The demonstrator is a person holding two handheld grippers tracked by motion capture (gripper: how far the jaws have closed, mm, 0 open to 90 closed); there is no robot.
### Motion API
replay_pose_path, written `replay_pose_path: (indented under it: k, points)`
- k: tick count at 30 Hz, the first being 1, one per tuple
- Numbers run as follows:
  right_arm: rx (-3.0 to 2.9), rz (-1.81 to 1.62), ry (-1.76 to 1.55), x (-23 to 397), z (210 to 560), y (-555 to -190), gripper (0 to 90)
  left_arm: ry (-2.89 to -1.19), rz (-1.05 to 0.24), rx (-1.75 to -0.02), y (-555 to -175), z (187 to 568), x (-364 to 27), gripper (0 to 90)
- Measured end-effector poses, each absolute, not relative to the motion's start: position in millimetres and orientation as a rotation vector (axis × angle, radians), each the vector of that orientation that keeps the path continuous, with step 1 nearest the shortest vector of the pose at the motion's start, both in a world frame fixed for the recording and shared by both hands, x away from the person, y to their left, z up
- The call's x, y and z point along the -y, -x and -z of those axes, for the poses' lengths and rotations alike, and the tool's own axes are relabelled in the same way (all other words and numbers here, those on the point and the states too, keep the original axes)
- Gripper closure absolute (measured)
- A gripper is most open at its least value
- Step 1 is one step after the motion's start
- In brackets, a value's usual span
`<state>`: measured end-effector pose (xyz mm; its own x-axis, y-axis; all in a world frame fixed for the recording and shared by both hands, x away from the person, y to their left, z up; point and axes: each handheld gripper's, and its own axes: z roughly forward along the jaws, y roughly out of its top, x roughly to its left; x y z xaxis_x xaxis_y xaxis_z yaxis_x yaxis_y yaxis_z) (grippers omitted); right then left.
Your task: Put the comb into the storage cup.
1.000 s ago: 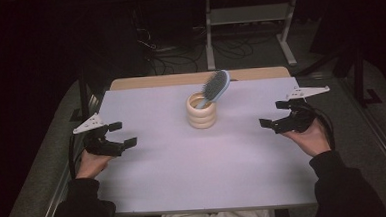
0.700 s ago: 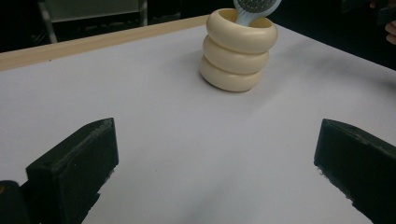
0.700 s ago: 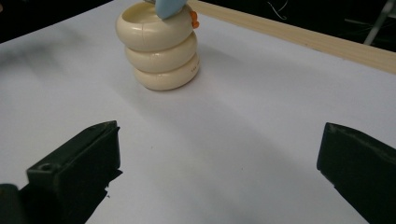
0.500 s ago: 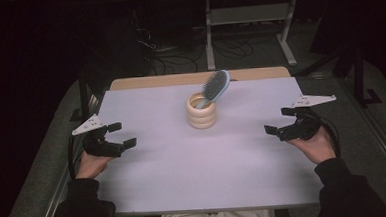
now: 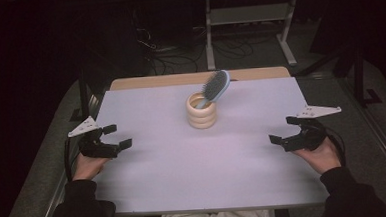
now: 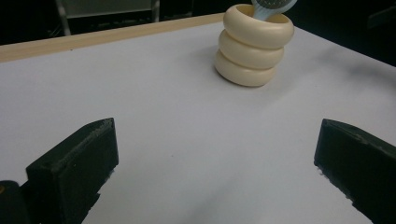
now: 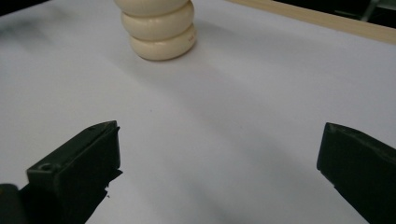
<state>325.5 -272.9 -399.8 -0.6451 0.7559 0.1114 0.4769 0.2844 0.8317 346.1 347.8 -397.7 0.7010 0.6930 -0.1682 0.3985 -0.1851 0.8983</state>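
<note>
Hairbrush in ringed holder, both claws idle at the near edges.

Hairbrush point(image 5: 215, 86) stands handle-down in the cream ringed cup point(image 5: 201, 111), far centre of the white surface point(image 5: 194, 173), head leaning right. Left claw point(image 5: 113, 136) and right claw point(image 5: 284, 129) rest near left and near right, well apart from the cup, jaws wide apart, holding nothing. Judged: brush untouched; reach, grasp and lift all remain.

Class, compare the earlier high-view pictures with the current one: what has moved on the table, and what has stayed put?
The right gripper has drawn back toward the person along the table's right edge, jaws open throughout. The left gripper barely shifted and is open too. The cream ringed holder and the blue hairbrush leaning in it stayed put; nothing was gripped or released.
</note>
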Motion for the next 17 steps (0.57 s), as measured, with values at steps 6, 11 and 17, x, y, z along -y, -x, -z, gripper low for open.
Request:
replay_pose_path:
  k: [6,11,17]
  points:
    - [-2.251,-1.272,-1.130,276,407,-316,0.0,-1.806,-0.341,-0.868,-345,397,-349,0.0]
    - [-2.246,-1.269,-1.151,281,415,-310,0.0,-1.817,-0.343,-0.865,-345,398,-348,0.0]
    - [-2.208,-1.295,-1.177,288,415,-306,0.0,-1.825,-0.338,-0.864,-345,399,-347,0.0]
